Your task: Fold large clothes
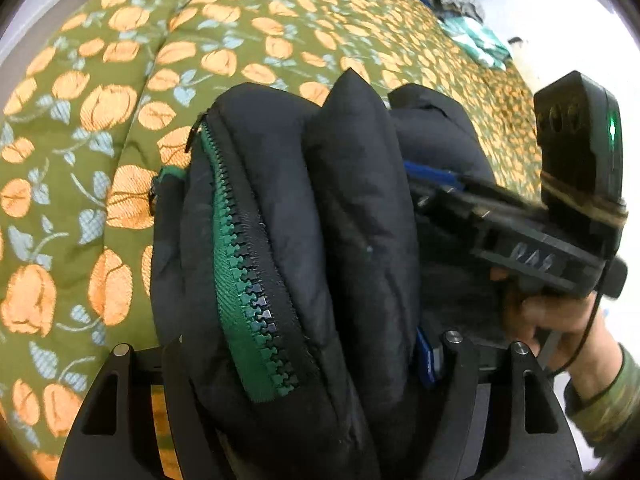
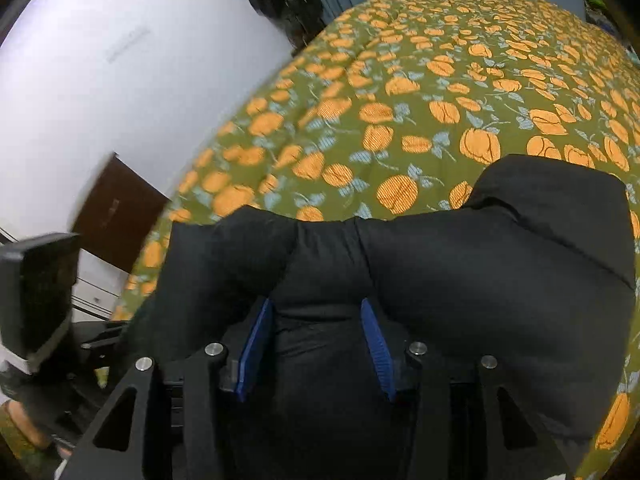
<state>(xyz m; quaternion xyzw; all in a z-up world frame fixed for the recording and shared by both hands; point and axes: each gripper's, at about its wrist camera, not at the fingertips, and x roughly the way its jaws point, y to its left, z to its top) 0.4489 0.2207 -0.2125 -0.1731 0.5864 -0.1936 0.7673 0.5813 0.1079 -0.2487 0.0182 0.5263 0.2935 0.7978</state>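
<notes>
Spread across the whole background is an olive-green quilted bedspread printed with orange flowers [image 1: 120, 92], with a white wall and a heap of mixed clothes [image 1: 464, 4] at its far edge. On it, close under both cameras, sits the task's thing: a puffy black padded jacket with a green-taped zipper [image 1: 288, 240], already bundled into thick rolls, the zipper [image 1: 248, 272] running down its left side in the left wrist view. The step in hand looks like setting the folded bundle down and squaring it. To do that well, I would keep both ends level, lower the bundle flat onto the bedspread, and let go only once the puffed layers are pressed together, since padding like this tends to spring open. The right gripper [image 2: 316, 340] stands at a middling width, its blue pads [image 2: 256, 344] pressing into a fold of black fabric on either side, so it holds the jacket. The left gripper [image 1: 304, 360] is spread wider around the thick roll; only a sliver of one blue pad shows, and whether it pinches the roll or merely straddles it I cannot tell. The person's right hand [image 1: 536, 320], in a green sleeve, carries the right gripper just beside the bundle.
</notes>
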